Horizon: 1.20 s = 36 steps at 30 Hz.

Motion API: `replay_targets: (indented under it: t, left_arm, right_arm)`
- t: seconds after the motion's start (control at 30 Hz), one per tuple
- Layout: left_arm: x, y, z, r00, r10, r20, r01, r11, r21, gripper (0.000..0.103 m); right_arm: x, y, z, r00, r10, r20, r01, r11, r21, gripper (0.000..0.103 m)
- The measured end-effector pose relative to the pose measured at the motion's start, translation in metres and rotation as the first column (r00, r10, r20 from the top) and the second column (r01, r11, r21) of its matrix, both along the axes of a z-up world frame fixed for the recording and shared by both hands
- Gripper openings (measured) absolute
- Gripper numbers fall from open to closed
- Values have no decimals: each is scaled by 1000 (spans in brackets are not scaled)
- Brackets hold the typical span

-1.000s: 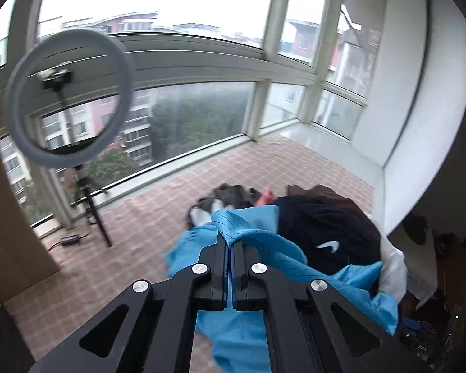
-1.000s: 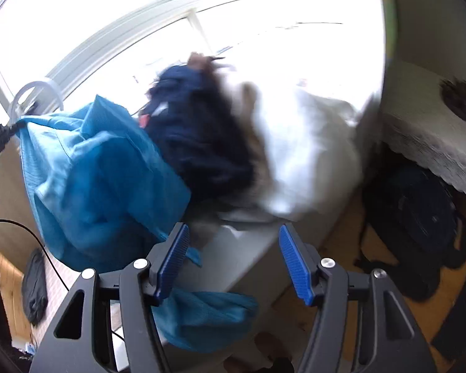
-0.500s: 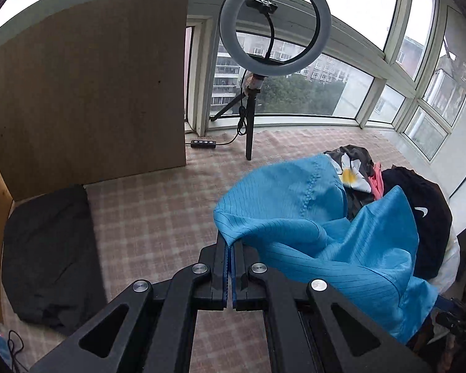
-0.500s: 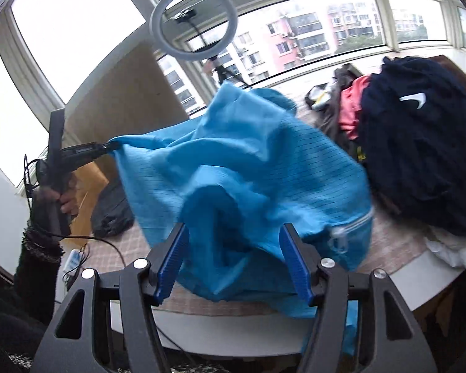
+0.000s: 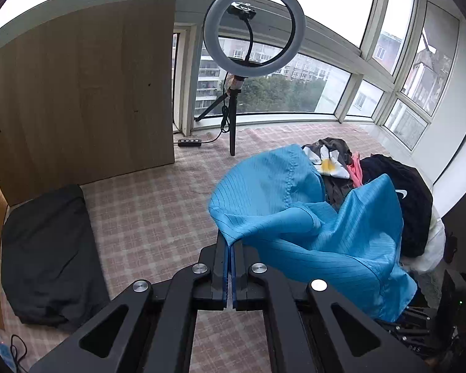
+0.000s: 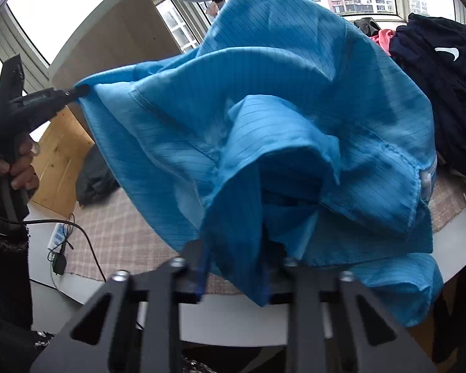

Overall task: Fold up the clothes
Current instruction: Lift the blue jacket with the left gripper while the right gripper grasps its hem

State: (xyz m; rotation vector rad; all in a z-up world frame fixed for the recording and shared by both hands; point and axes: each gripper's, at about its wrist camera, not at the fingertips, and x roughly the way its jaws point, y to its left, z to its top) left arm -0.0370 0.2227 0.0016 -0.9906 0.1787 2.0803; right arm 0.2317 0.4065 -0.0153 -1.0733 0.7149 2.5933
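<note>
**Glazed balcony room, blue garment lifted between two grippers**

Wide windows curved around the room, with apartment blocks and trees outside. A pink checked cloth [image 5: 146,217] covered the work surface, and a plain wooden board [image 5: 77,93] stood at about 10 o'clock in the left wrist view. A ring light [image 5: 254,28] on a small black tripod stood at 12 o'clock, its cable lying on the cloth.

No container was visible; the clothes lay loose. A pile of clothes [image 5: 388,192] sat at 2 o'clock: a dark knitted piece with a white logo, something pink, a piece with a white and yellow flower print. A black folded garment [image 5: 46,255] lay flat at 9 o'clock.

The blue garment [image 5: 310,217] was thin and smooth, with fine dark stripes and stitched seams, and it hung in soft folds above the cloth. The left gripper [image 5: 231,245] had its jaws pressed together on one edge of it. The right gripper [image 6: 234,267] had a hanging fold of this fabric between its fingers; the jaws seemed nearly closed on it, but blur and the fabric hid the contact.

In the right wrist view a hand [image 6: 18,164] held the left gripper's handle at 9 o'clock.
</note>
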Motion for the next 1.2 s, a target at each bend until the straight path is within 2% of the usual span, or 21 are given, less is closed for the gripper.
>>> replay_targets:
  t: [0.07, 0.13, 0.23, 0.3, 0.43, 0.5, 0.53, 0.67, 0.7, 0.8, 0.93, 0.97, 1.03, 1.07, 1.2]
  left_arm:
    - [2, -4, 10, 1000, -30, 0, 30, 999, 30, 0]
    - [7, -11, 25, 998, -52, -25, 54, 996, 66, 0]
    - [13, -22, 45, 995, -85, -52, 91, 988, 126, 0]
    - [13, -24, 46, 993, -106, -47, 112, 984, 138, 0]
    - [1, -9, 18, 994, -109, -6, 109, 992, 68, 0]
    - [-7, -1, 3, 995, -104, 3, 103, 994, 33, 0]
    - [-11, 0, 0, 995, -98, 7, 98, 995, 28, 0]
    - [-27, 4, -12, 997, -76, 22, 76, 997, 9, 0]
    - [-30, 4, -11, 997, -76, 30, 75, 997, 14, 0]
    - [-31, 4, -8, 997, -78, 14, 78, 997, 11, 0]
    - [-32, 7, -4, 996, -94, 0, 94, 996, 7, 0]
    - [-31, 8, -3, 995, -96, -5, 96, 995, 4, 0]
    - [-31, 10, -2, 995, -101, -8, 101, 995, 0, 0]
    - [-31, 10, -2, 995, -103, -12, 103, 995, -2, 0]
    - [-33, 6, -2, 994, -108, -20, 108, 994, -12, 0]
  right_arm:
    - [0, 1, 2, 1000, -18, 9, 18, 1000, 25, 9]
    - [0, 2, 4, 999, -37, 17, 36, 998, 51, 8]
    - [5, 12, 2, 998, -57, 13, 57, 998, 32, 8]
    - [8, 19, -1, 997, -71, 10, 71, 997, 16, 9]
    - [16, 33, -5, 995, -98, 4, 98, 995, -16, 10]
    - [19, 40, -8, 994, -111, 1, 111, 993, -32, 16]
    - [21, 43, -9, 993, -118, 0, 118, 992, -40, 20]
    - [28, 57, -13, 989, -145, -5, 144, 987, -73, 21]
    - [30, 60, -14, 988, -152, -6, 151, 985, -81, 21]
    - [47, 40, -2, 983, -181, -10, 181, 983, 42, 23]
    - [36, 12, -6, 996, -86, -11, 87, 992, 91, 25]
    - [29, 6, -9, 998, -70, 11, 68, 991, 111, 34]
    - [18, 1, -18, 997, -60, 42, 54, 989, 136, 41]
    - [13, -1, -22, 997, -62, 49, 55, 989, 135, 41]
    - [3, 20, -34, 997, -68, 21, 68, 997, 32, 38]
